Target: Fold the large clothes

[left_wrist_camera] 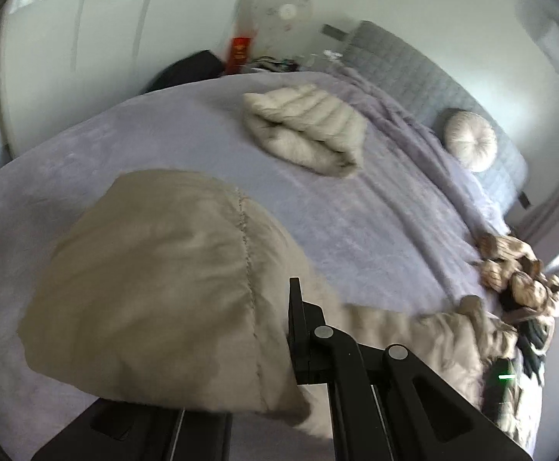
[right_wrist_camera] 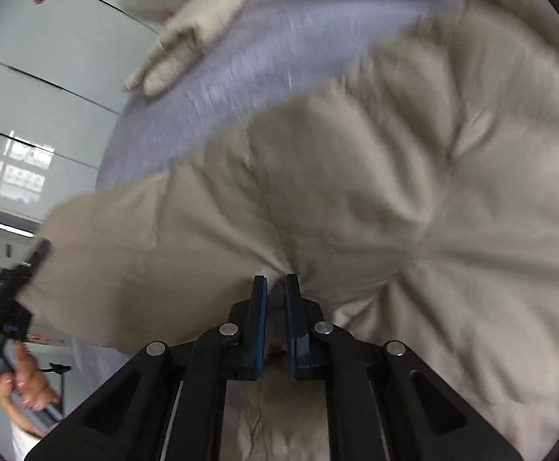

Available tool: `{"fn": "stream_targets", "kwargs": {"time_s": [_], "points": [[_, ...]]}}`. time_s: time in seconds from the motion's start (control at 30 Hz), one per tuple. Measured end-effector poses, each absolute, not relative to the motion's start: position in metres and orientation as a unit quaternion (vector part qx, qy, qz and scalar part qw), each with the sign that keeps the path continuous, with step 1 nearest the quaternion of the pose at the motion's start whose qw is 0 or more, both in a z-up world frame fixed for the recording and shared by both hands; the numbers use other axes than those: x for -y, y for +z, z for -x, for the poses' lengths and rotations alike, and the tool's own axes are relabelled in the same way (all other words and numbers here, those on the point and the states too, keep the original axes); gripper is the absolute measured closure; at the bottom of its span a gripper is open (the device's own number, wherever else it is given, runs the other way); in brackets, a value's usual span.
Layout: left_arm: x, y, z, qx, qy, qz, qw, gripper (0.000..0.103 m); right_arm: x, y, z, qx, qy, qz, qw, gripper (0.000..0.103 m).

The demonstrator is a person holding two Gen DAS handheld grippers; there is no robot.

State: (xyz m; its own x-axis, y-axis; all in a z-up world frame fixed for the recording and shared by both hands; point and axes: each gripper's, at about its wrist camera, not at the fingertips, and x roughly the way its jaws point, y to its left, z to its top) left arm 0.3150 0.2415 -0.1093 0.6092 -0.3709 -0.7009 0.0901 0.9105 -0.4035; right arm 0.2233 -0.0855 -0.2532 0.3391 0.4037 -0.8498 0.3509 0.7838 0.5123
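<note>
Here, both grippers angled down, jaws pinching beige jacket (right_wrist_camera: pixel 356 176)

The left gripper (left_wrist_camera: pixel 287 330) is angled down, and only one black finger (left_wrist_camera: pixel 296 330) can be made out in its own view; the other is buried under beige fabric (left_wrist_camera: pixel 156 269), so the jaws are clamped shut on it. From the right wrist view, that same gripper is seen off at the left edge, gripped by a bare hand (right_wrist_camera: pixel 25 380) wrapped around the handle. The right gripper (right_wrist_camera: pixel 275 292) is pointed steeply down, its two blue-padded fingers (right_wrist_camera: pixel 259 307) drawn nearly together with a pinch of the fabric caught between the tips.
</note>
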Motion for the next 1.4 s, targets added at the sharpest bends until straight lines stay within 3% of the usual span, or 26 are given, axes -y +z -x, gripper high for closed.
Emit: {"fn": "stream_targets", "kwargs": {"time_s": [0.23,0.43,0.77,0.9,0.93,1.0,1.03,1.07,1.13,1.17,1.23,1.27,1.3,1.4], "points": [[-0.149,-0.059,-0.295,-0.383,-0.226,0.105,0.89,0.096,0.093,-0.259,-0.228,-0.569,0.034,-0.361,0.738,0.097],[-0.03,-0.041,-0.249,-0.365,-0.321,0.028,0.874,0.096,0.127,-0.225,-0.196,-0.528,0.043,-0.405,0.745,0.097],[0.188,-0.124,-0.164,-0.412,-0.404,-0.14,0.804,0.096,0.265,-0.188,-0.079,-0.488,-0.095,-0.406,0.767,0.095],[0.216,-0.169,-0.139,-0.432,-0.378,-0.222,0.788,0.096,0.301,-0.196,-0.051,-0.489,-0.134,-0.42,0.753,0.093],[0.216,-0.173,-0.135,-0.433,-0.373,-0.229,0.788,0.091,0.307,-0.198,-0.048,-0.486,-0.138,-0.428,0.749,0.093],[0.211,-0.173,-0.126,-0.43,-0.376,-0.227,0.789,0.054,0.315,-0.199,-0.047,-0.481,-0.141,-0.438,0.746,0.093],[0.205,-0.168,-0.122,-0.421,-0.378,-0.219,0.795,0.013,0.318,-0.201,-0.048,-0.479,-0.141,-0.444,0.744,0.093],[0.199,-0.159,-0.115,-0.401,-0.375,-0.213,0.808,0.0,0.319,-0.202,-0.046,-0.478,-0.142,-0.447,0.743,0.093],[0.189,-0.149,-0.109,-0.385,-0.385,-0.216,0.811,0.0,0.324,-0.205,-0.047,-0.478,-0.145,-0.451,0.74,0.092],[0.186,-0.146,-0.107,-0.387,-0.388,-0.221,0.807,0.0,0.323,-0.204,-0.051,-0.48,-0.149,-0.45,0.738,0.086],[0.172,-0.137,-0.105,-0.391,-0.389,-0.219,0.805,0.0,0.327,-0.191,-0.043,-0.482,-0.154,-0.442,0.741,0.047],[0.158,-0.13,-0.107,-0.391,-0.389,-0.21,0.807,0.0,0.324,-0.181,-0.046,-0.479,-0.154,-0.433,0.748,0.015],[0.153,-0.125,-0.116,-0.393,-0.385,-0.205,0.809,0.0,0.323,-0.172,-0.048,-0.472,-0.152,-0.426,0.757,0.007],[0.107,-0.109,-0.161,-0.415,-0.349,-0.167,0.824,0.0,0.314,-0.159,-0.083,-0.456,-0.122,-0.414,0.779,0.007]]}}
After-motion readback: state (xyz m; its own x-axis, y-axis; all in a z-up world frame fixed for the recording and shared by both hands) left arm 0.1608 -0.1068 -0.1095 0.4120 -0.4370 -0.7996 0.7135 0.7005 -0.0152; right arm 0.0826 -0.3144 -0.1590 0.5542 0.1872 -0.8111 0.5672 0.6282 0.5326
